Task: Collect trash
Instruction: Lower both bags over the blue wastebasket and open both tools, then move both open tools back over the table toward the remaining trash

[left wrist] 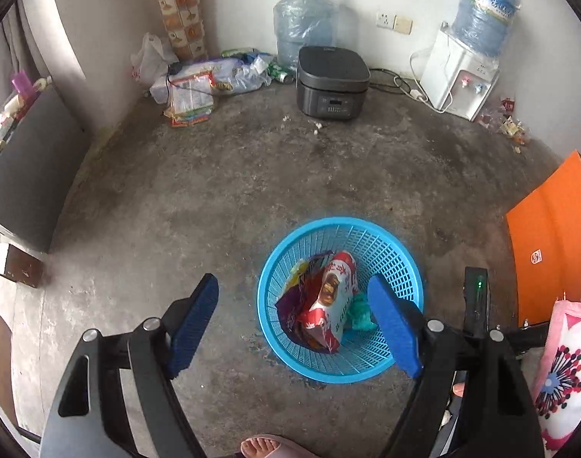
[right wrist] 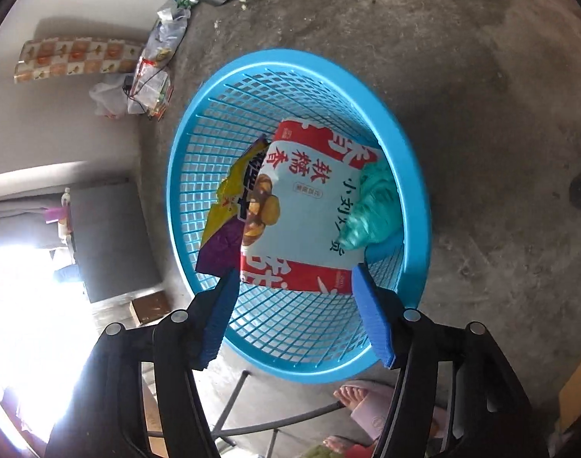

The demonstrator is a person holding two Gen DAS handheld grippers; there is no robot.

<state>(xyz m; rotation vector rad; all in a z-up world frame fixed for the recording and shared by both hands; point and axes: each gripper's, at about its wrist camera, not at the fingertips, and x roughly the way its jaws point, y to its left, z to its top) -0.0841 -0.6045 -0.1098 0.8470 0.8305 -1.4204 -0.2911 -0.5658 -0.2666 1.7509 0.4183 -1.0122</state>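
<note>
Below both open, empty tools (left wrist: 301, 324) (right wrist: 294, 305), snack wrappers (right wrist: 309, 206) lie inside the blue basket (right wrist: 416, 191).

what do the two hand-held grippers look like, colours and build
Both look alike. The left hand-held gripper has a black linkage frame with silver pivot pins and two flat blue pads with a fine ribbed texture. The right hand-held gripper has the same black arms, silver pins and ribbed blue pads. No cables or sleeves show.
</note>
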